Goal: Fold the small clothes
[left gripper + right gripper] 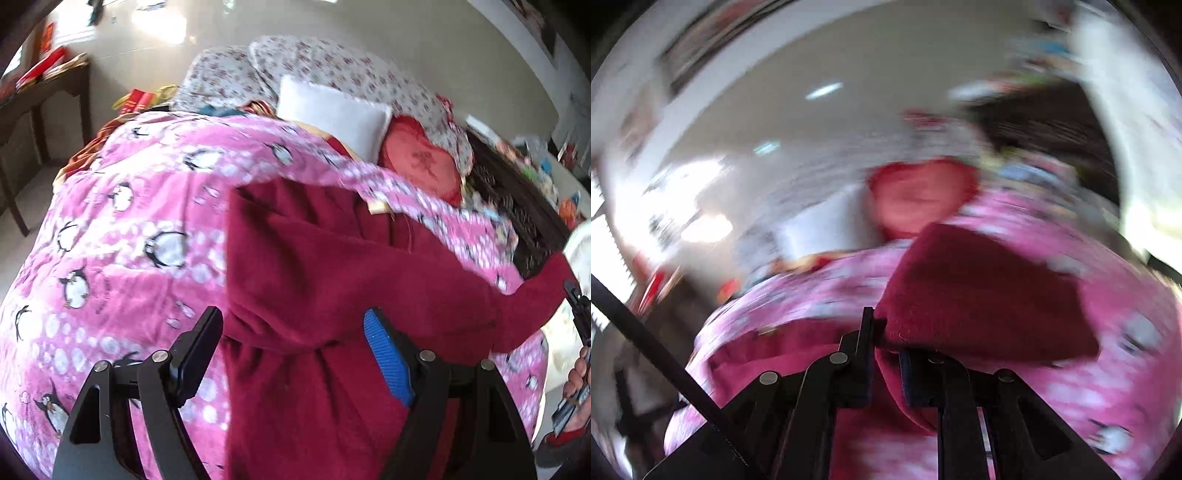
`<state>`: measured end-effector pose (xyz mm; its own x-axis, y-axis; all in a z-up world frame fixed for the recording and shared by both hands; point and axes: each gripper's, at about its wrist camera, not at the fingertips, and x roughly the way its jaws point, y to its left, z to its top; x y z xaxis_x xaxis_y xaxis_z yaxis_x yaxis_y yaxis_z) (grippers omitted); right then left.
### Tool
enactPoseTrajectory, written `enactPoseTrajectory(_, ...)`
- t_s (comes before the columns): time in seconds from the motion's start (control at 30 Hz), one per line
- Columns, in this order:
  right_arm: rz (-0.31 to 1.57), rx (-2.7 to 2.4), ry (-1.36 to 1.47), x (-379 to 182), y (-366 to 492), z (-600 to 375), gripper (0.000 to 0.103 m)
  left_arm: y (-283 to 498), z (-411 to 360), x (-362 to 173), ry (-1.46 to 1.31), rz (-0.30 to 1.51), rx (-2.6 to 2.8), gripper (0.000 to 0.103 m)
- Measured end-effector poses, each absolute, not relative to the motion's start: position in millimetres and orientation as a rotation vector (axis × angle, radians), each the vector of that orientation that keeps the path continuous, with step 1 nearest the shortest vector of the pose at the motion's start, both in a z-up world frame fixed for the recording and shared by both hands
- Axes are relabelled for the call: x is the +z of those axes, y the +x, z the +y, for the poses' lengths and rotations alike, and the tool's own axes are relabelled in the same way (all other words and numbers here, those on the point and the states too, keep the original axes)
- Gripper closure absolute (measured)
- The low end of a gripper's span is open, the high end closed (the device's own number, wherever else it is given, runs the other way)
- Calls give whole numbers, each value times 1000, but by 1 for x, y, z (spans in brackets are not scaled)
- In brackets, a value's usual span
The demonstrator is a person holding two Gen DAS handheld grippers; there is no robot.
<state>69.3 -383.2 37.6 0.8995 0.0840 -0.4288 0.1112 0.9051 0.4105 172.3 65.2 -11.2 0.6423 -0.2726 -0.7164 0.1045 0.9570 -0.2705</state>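
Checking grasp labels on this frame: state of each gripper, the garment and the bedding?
left gripper: open, jaws astride the garment, not pinching it.
right gripper: shut on a fold of the dark red garment.
dark red garment: rumpled, partly folded over, one end lifted.
pink penguin blanket: spread under the garment.

Daylit, bright. Glare patches on the floor [159, 22], blown-out white at right wrist view's left edge. Left wrist view mostly sharp, slight smear on blanket [110, 236] far edge. Right wrist view heavy motion blur throughout. Fisheye bending, dark corners in both.
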Motion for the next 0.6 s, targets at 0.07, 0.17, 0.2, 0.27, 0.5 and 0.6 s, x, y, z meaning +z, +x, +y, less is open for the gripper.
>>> enactPoseTrajectory(0.07,472,116,354,51,95,-326,90,172,78,-9,-237,835,-202,25)
enactPoseTrajectory(0.17,519,259,249,42,129,-240,90,172,92,-11,-252,828,-168,23)
enactPoseTrajectory(0.2,540,297,219,34,139,-214,90,174,96,-15,-259,834,-155,23)
enactPoseTrajectory(0.27,638,419,179,3,166,-158,87,177,103,-23,-277,849,-140,23)
enactPoseTrajectory(0.5,844,525,148,-55,167,-121,43,180,106,-40,-251,881,-141,23)
enactPoseTrajectory(0.6,749,465,172,-38,148,-156,23,183,99,-41,-238,872,-151,21)
